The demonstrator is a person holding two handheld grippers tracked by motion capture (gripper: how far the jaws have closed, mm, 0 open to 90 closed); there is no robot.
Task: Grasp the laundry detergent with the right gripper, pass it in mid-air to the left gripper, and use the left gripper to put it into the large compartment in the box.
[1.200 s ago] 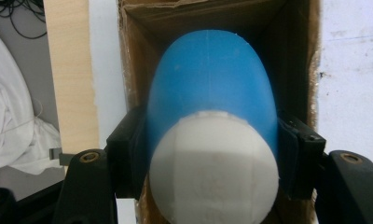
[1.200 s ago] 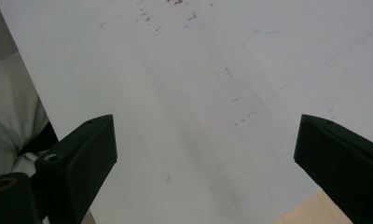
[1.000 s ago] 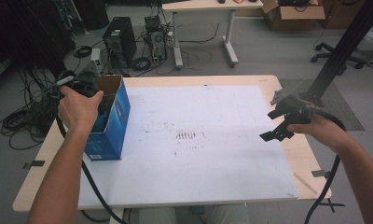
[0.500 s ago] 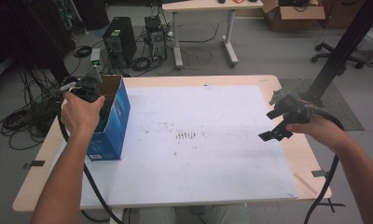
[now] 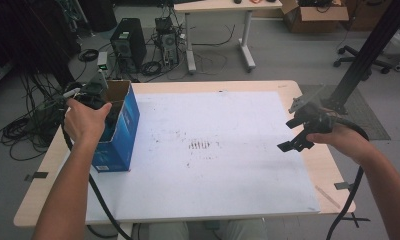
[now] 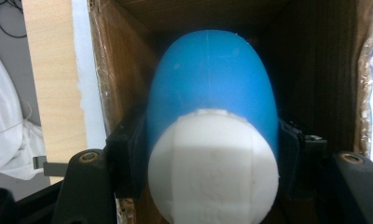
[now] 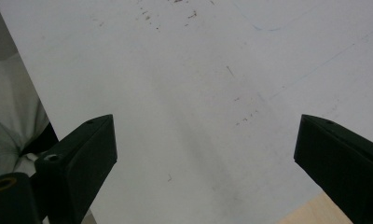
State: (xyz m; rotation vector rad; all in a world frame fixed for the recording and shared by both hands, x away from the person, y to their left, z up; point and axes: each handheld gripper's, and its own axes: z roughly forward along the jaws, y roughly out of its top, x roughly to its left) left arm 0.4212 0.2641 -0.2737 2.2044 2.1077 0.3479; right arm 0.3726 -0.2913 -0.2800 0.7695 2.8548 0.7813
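A blue box (image 5: 119,131) with an open top stands at the left edge of the white board (image 5: 213,165). My left gripper (image 5: 94,93) reaches down into it under the person's hand. In the left gripper view its brown cardboard walls (image 6: 124,70) surround my left gripper (image 6: 212,154). The gripper is shut on a rounded blue object (image 6: 208,79) with a white end (image 6: 212,177), pads pressed on both sides. My right gripper (image 5: 291,134) hovers over the board's right edge, jaws wide open with nothing between them (image 7: 205,140).
The wooden table (image 5: 333,175) shows around the board. On the floor behind it are a computer tower (image 5: 127,42), cables, a second desk (image 5: 218,7) and a black post (image 5: 368,50) at the right. A black cable (image 5: 100,200) trails from my left gripper.
The left hand has edged slightly to the right at the box opening. The right hand has stayed in place.
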